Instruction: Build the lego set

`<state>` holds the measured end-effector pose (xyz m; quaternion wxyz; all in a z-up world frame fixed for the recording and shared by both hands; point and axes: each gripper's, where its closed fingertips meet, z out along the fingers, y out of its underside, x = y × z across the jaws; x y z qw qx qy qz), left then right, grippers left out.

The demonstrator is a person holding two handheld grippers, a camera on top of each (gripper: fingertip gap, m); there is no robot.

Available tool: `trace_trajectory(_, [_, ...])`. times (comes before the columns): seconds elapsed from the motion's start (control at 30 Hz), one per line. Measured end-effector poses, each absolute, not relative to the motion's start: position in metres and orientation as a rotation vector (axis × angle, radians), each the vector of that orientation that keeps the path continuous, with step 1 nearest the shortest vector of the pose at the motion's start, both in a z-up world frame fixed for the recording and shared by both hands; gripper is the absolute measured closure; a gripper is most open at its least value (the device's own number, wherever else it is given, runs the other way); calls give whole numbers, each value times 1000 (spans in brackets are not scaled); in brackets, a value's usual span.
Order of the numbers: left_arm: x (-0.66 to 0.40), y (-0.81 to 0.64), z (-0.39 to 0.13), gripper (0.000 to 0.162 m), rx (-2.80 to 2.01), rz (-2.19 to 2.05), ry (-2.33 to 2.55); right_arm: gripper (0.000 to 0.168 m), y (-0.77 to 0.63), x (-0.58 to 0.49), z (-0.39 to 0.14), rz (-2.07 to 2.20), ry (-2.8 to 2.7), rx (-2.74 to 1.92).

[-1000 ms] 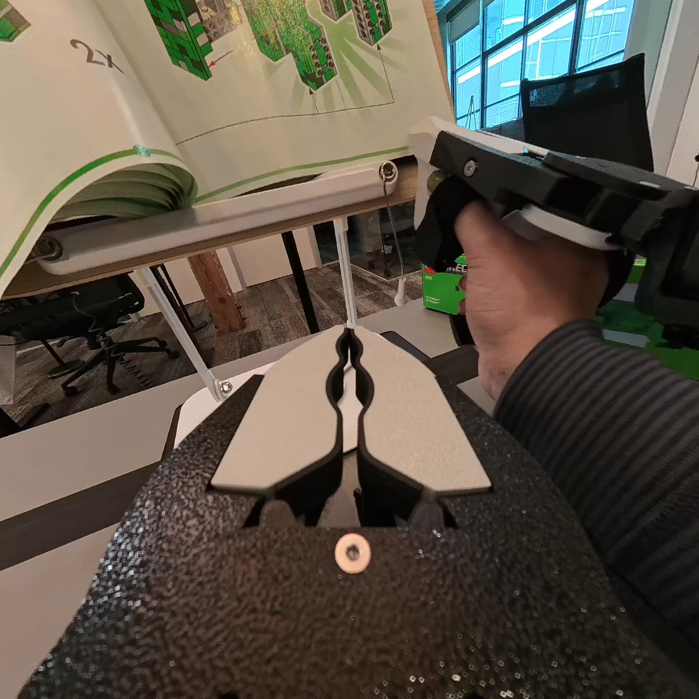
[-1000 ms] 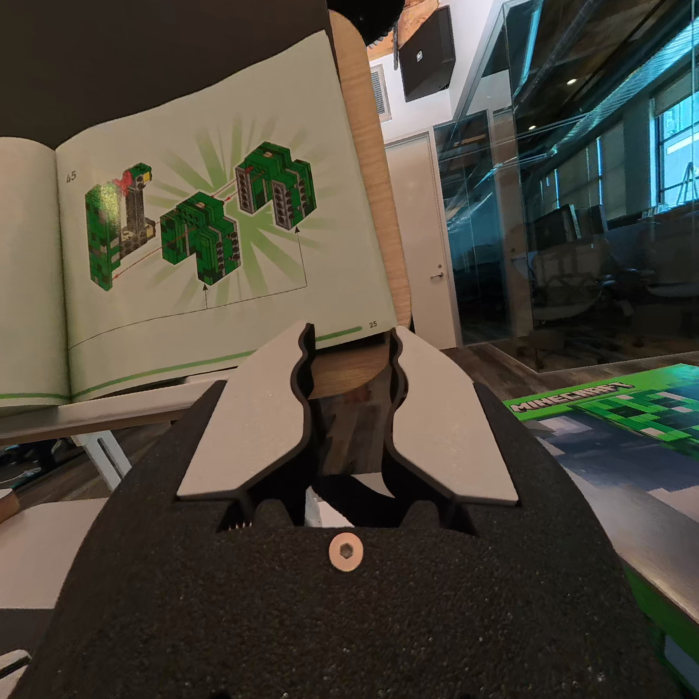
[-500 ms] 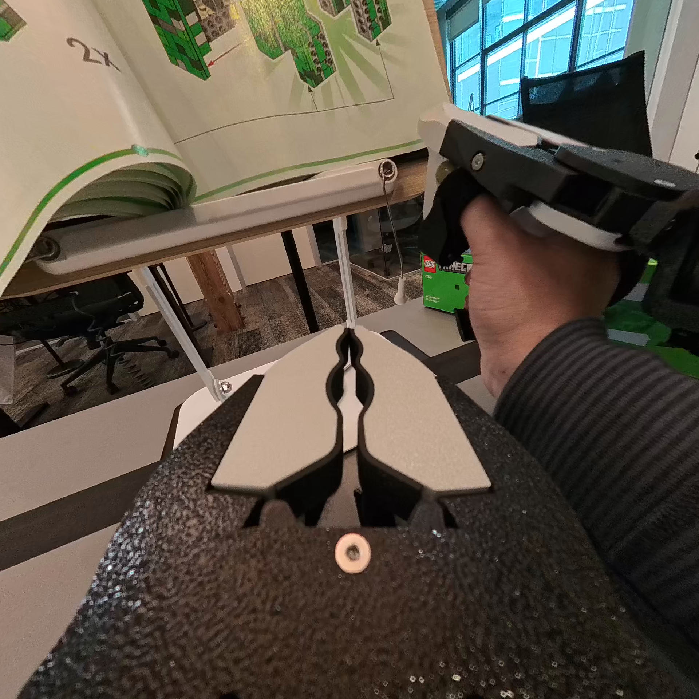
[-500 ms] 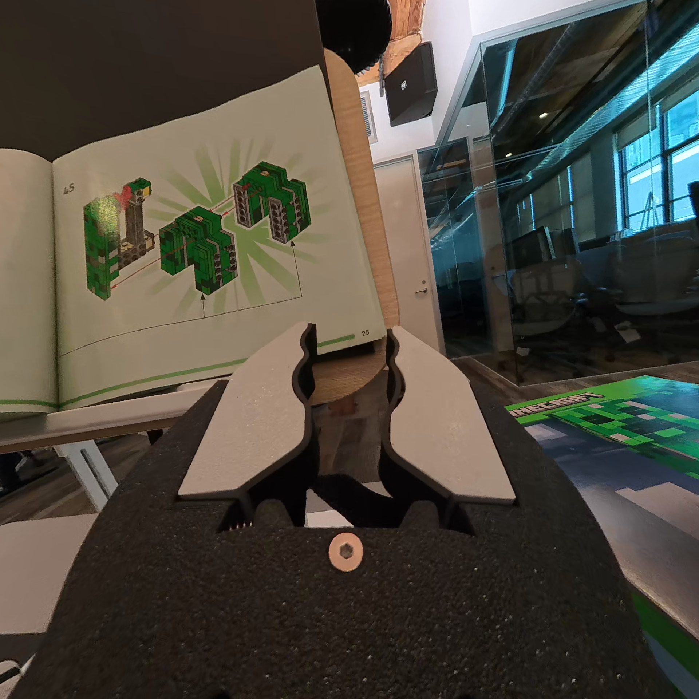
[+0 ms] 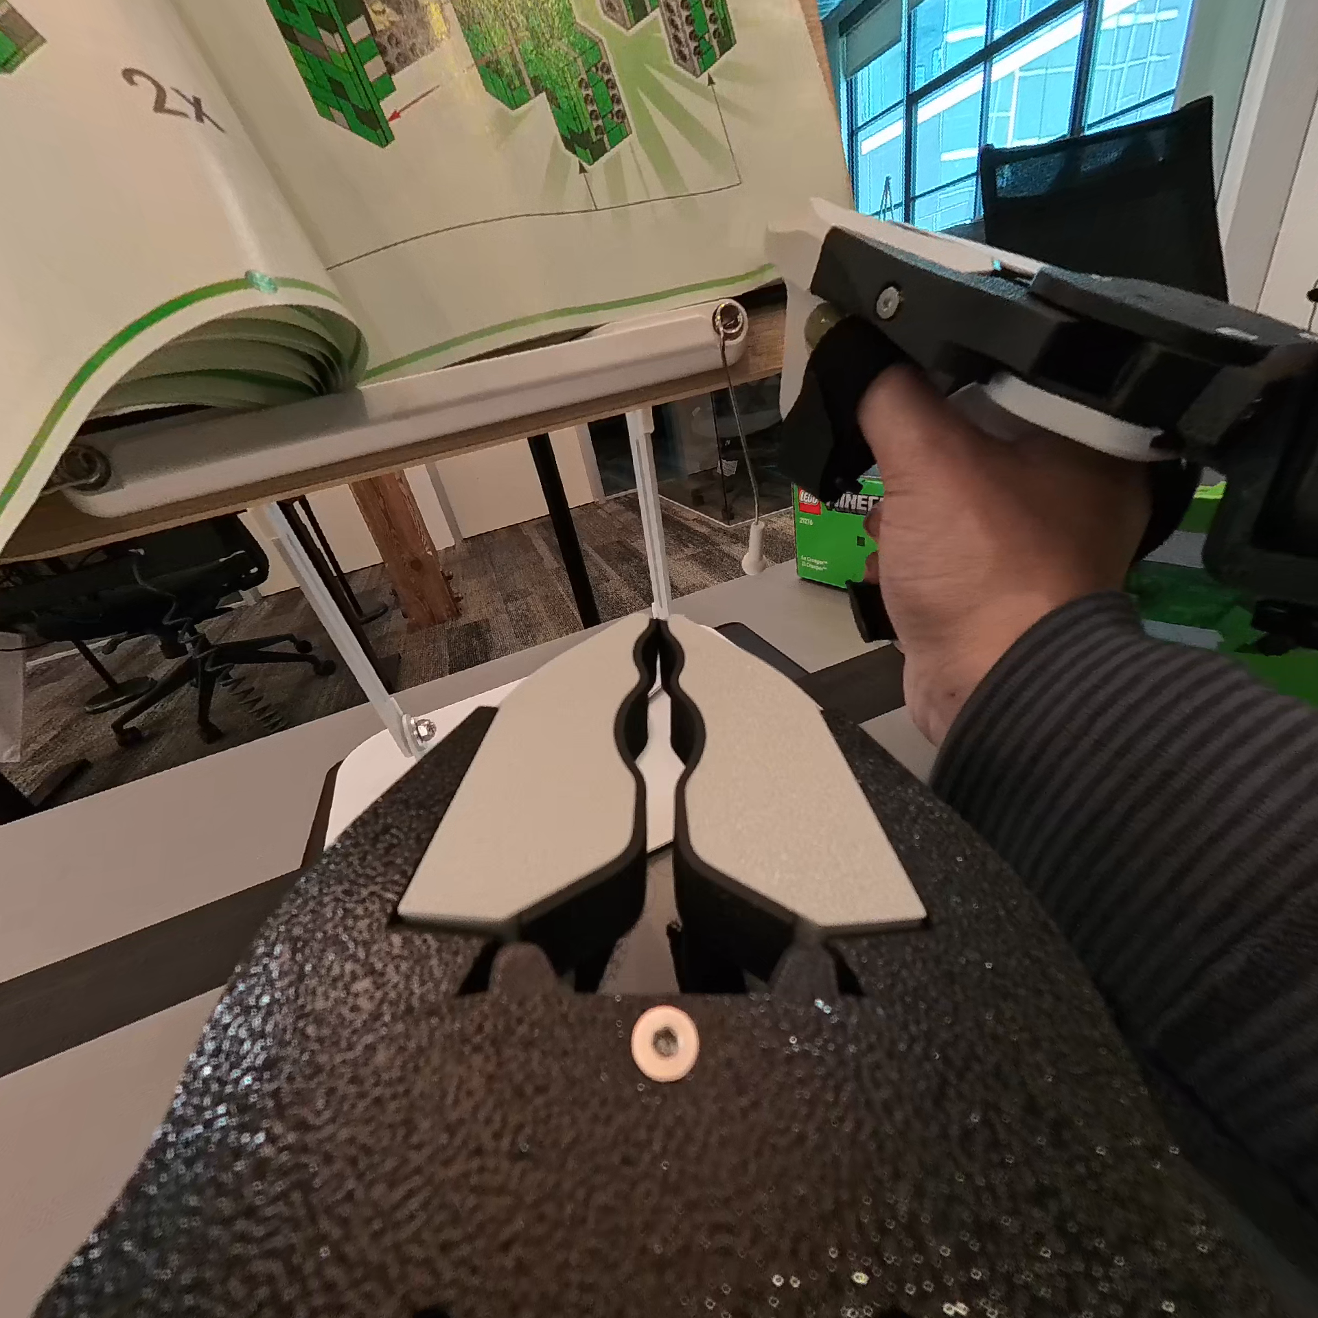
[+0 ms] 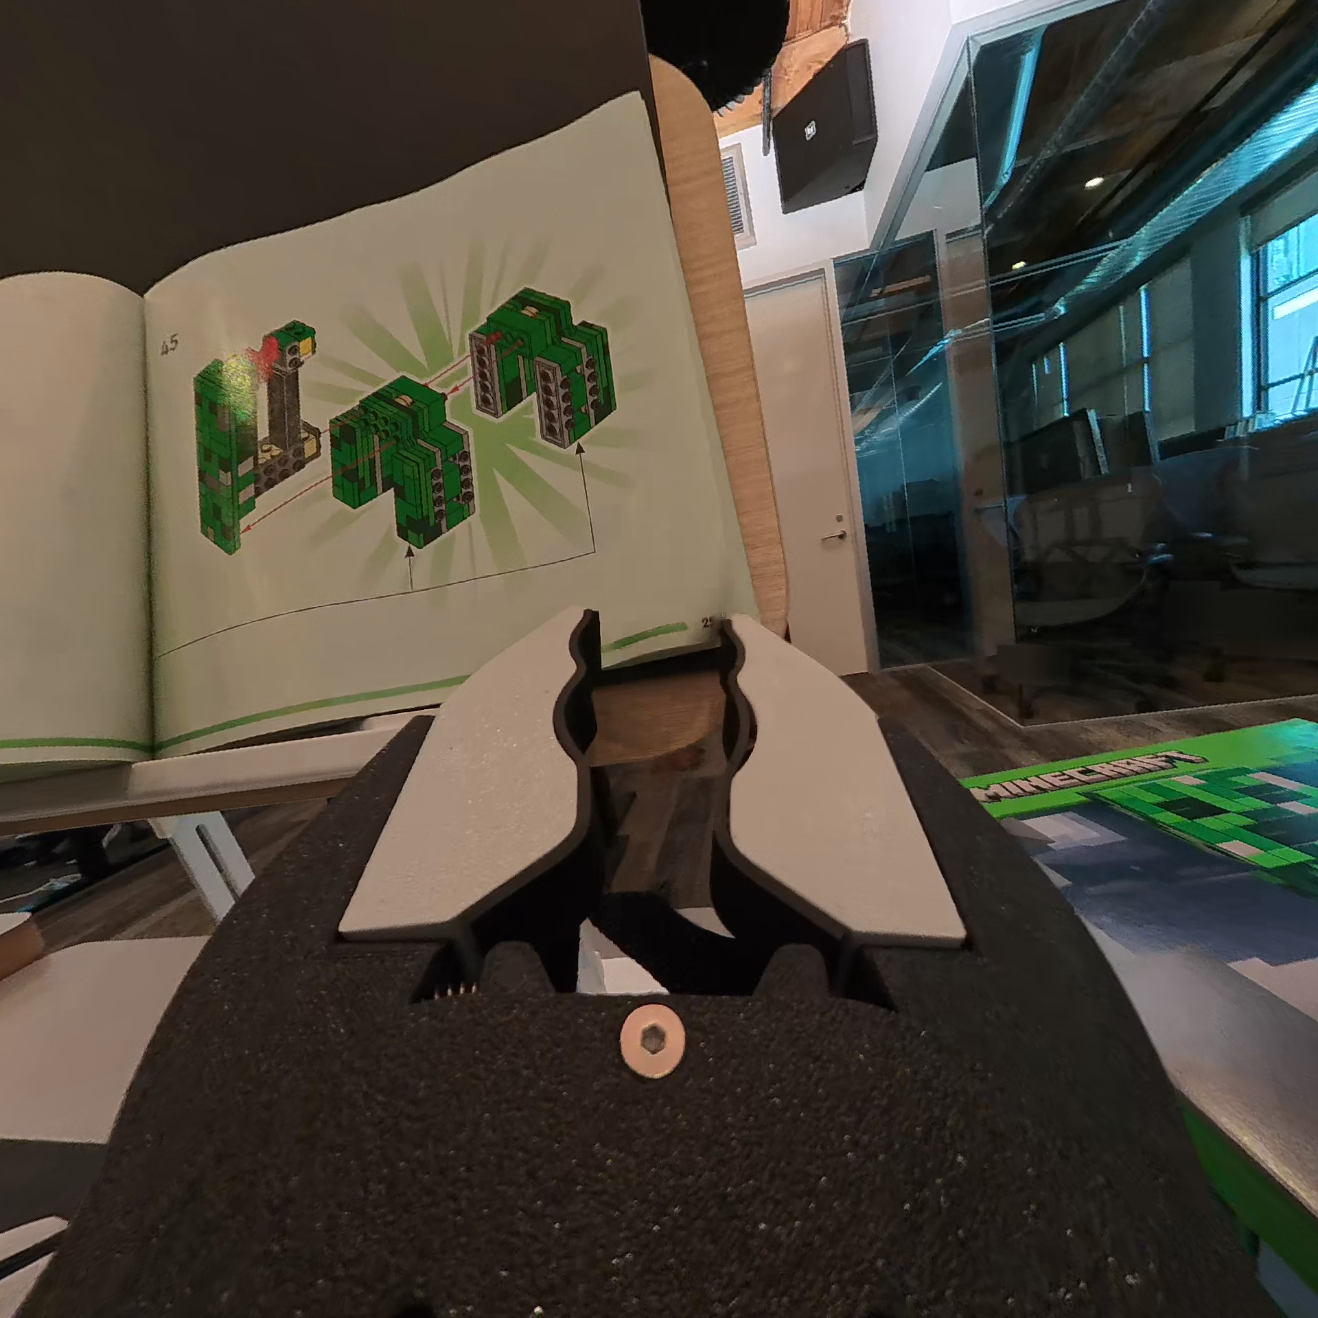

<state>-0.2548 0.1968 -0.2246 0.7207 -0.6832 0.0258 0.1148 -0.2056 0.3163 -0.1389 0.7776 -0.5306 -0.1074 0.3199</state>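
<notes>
The open instruction booklet point(image 5: 456, 178) rests on a white stand point(image 5: 399, 421) above the table; it also shows in the right wrist view point(image 6: 385, 463) with green model drawings. My left gripper point(image 5: 660, 627) is shut and empty, pointing under the stand. My right gripper point(image 6: 660, 627) is open and empty, raised in front of the booklet's lower right corner. The right gripper's body point(image 5: 998, 335) and the hand point(image 5: 998, 528) holding it show at the right of the left wrist view. No bricks are in view.
A green set box point(image 6: 1177, 841) lies on the table at the right, also seen behind the hand point(image 5: 834, 535). The stand's white legs point(image 5: 342, 642) and base plate point(image 5: 442, 742) sit ahead. Office chairs and glass walls lie beyond the grey table point(image 5: 142, 856). My hands' fingertips stand some 15 centimeters from each other.
The right gripper has risen slightly and turned toward the booklet page. The left gripper has stayed still and shut.
</notes>
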Motion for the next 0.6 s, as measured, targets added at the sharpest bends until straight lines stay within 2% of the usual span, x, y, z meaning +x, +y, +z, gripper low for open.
trace_trajectory(0.23, [-255,197,-225,162,-1509,252,57,145,310,-213,-134,691,-280,-1129])
trace_trajectory(0.37, [-255,197,-225,162,-1508,250,57,167,303,-218,-128,701,-336,-1109])
trace_trajectory(0.6, [-307,172,-198,162,-1411,379,-57,168,248,-251,-87,945,-598,-934])
